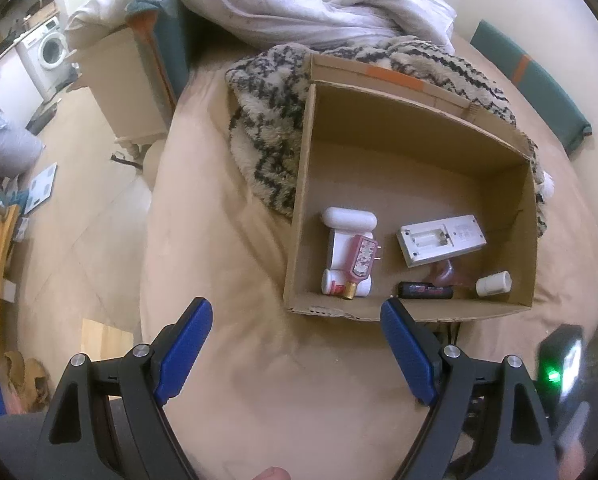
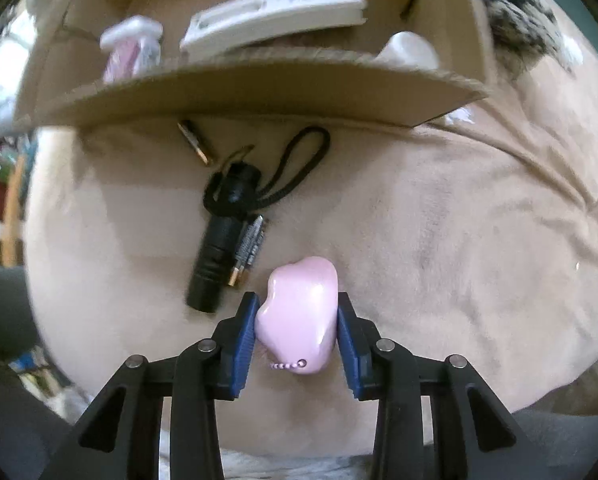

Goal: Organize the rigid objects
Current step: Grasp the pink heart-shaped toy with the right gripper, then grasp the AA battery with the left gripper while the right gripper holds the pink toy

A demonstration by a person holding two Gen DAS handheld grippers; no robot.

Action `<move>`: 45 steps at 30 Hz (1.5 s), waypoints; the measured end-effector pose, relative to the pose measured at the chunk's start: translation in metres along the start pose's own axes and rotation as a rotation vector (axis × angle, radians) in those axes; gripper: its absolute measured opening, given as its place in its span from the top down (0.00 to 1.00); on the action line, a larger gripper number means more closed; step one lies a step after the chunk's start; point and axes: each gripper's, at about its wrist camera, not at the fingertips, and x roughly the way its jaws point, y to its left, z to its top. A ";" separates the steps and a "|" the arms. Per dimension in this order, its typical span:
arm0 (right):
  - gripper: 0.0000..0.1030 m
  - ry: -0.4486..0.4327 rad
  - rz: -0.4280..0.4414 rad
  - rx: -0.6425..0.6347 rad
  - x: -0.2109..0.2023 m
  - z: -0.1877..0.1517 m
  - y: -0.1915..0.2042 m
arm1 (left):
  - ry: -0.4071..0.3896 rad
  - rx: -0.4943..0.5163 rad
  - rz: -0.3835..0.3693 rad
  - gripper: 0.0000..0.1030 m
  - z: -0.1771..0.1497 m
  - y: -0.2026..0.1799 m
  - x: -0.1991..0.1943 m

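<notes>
Pink case first: it's a smooth, glossy, lumpy little thing, kind of cloud-shaped, with a short pink bead chain hanging off a small hole at its lower end. It sits between the blue pads of the right gripper, which clamp it on both sides, just above the beige bed cover.

Right beside it on the bed lies a black flashlight with a looped wrist cord, a couple of batteries tucked against its side, and one more battery up near the cardboard box.

From the left wrist view, the box sits open on the bed with stuff already in it: a white remote lying face down with its battery bay open, a pink bottle lying across some white pieces, a black battery and a small white cap. The left gripper hangs over the bed in front of the box, jaws spread wide, nothing in them.
</notes>
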 end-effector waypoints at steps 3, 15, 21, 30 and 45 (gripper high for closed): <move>0.62 -0.039 0.038 0.012 -0.021 0.001 -0.008 | 0.002 0.002 0.003 0.18 0.000 -0.001 0.001; 0.62 -0.480 0.114 -0.076 -0.144 0.038 -0.030 | 0.019 0.045 0.048 0.18 -0.005 -0.008 0.012; 0.62 -0.686 0.149 -0.084 -0.163 0.055 -0.035 | 0.047 0.059 0.094 0.18 -0.010 -0.008 0.025; 0.62 -0.595 0.249 0.070 -0.136 0.068 -0.065 | 0.079 0.037 0.087 0.18 -0.034 -0.033 0.051; 0.62 -0.559 0.305 0.071 -0.133 0.073 -0.070 | 0.129 -0.058 0.077 0.19 -0.040 -0.111 0.128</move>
